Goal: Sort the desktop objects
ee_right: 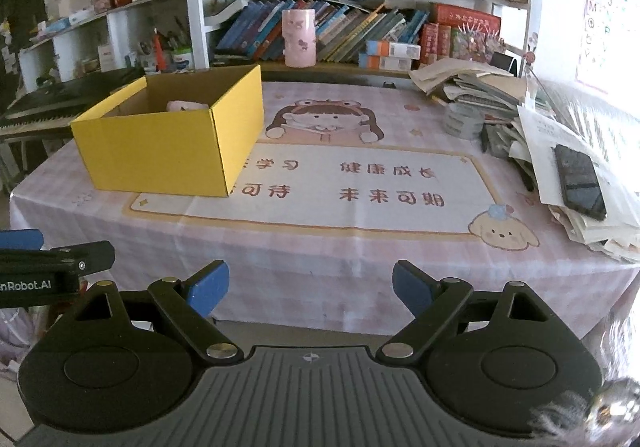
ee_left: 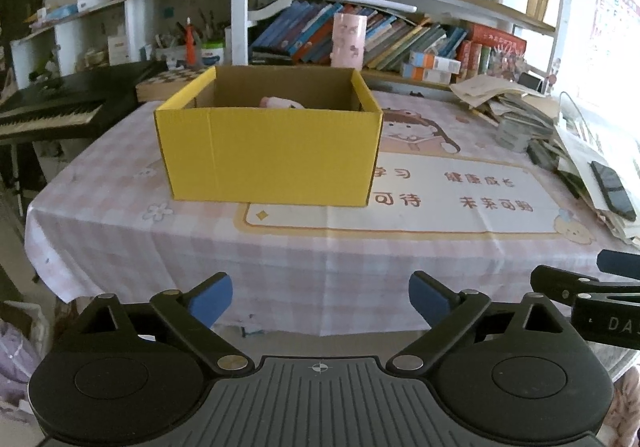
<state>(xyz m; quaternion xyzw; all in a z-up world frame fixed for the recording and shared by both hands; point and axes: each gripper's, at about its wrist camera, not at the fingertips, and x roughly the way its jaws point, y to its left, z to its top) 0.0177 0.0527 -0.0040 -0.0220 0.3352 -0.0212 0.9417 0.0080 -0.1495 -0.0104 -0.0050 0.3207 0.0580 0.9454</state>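
Observation:
A yellow cardboard box (ee_left: pixel 268 155) stands open on the pink checked tablecloth (ee_left: pixel 280 255); it also shows in the right wrist view (ee_right: pixel 168 151) at the left. A pink object (ee_left: pixel 280 102) lies inside the box, mostly hidden by its wall, and it also shows in the right wrist view (ee_right: pixel 185 105). My left gripper (ee_left: pixel 320 301) is open and empty, held in front of the table's near edge. My right gripper (ee_right: pixel 311 289) is open and empty, also before the near edge. Each gripper shows at the other view's side.
A messy pile of papers and books (ee_right: pixel 560 151) with a black phone (ee_right: pixel 580 183) on top fills the table's right side. A pink cup (ee_right: pixel 299 38) and book rows stand on the shelf behind. A black keyboard (ee_left: pixel 52 111) sits at the left.

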